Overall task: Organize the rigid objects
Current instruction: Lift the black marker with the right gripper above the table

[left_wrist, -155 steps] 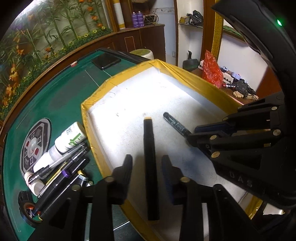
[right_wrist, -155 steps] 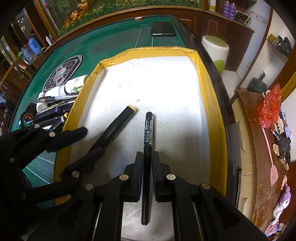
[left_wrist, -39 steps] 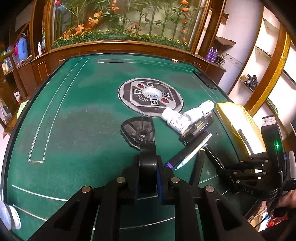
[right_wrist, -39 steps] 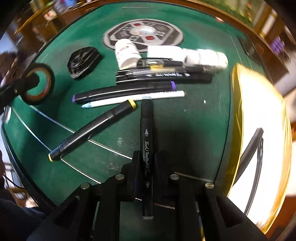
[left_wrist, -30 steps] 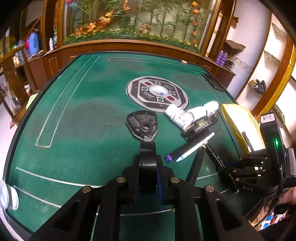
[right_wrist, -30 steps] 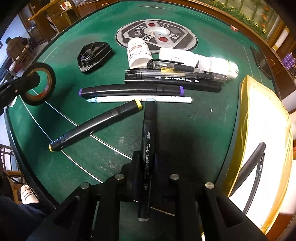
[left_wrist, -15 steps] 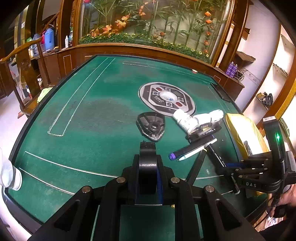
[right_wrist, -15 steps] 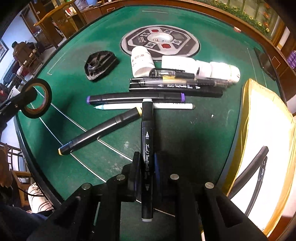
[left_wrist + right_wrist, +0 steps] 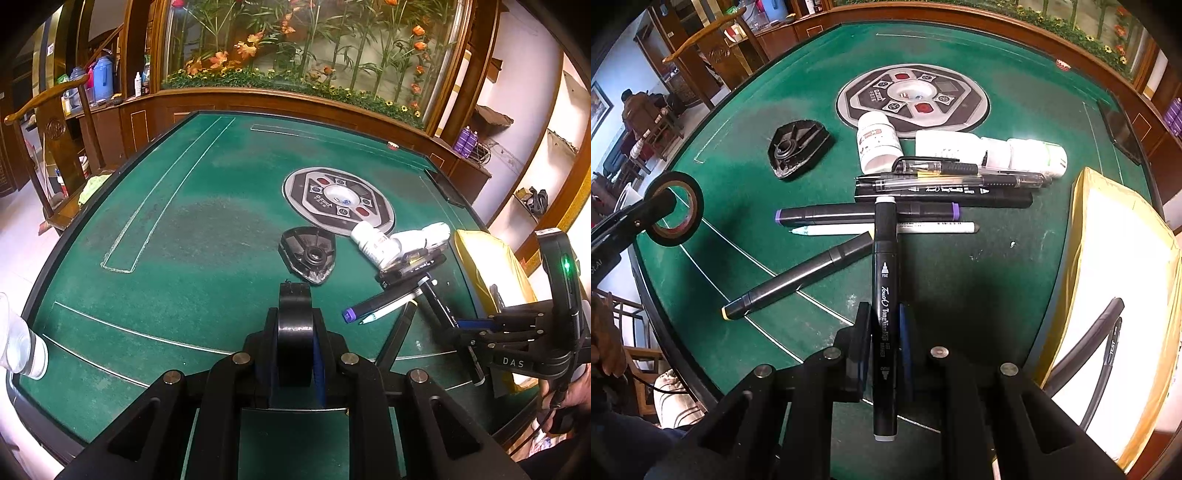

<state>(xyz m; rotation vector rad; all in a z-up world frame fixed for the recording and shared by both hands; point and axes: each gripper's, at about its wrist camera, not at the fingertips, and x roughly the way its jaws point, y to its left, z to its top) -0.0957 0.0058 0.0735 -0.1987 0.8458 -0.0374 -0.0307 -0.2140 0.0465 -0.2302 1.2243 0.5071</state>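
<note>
**Left wrist view and right wrist view: tape roll and marker both gripped above the counter**

Left wrist view is showing the left tool (image 9: 295, 354) pinching a black tape roll (image 9: 294, 332) edge-on, so its open centre is hidden here. Only the right wrist view is revealing that ring shape (image 9: 675, 208), hanging off the green counter's (image 9: 960, 277) left edge. The right tool (image 9: 884, 350) is clamping narrowly on a black marker (image 9: 884, 295), whose grey tip is overlapping the purple-capped marker (image 9: 842, 216) and white pen (image 9: 849, 229) lying below. A yellow-tipped marker (image 9: 798, 280) is lying slantwise just beside it. The yellow-rimmed tray (image 9: 1082, 229) at right is being cut off by the frame, holding two dark pens (image 9: 1108, 339). Bottles (image 9: 997, 149) behind the pens are glaring white, their labels unreadable.
</note>
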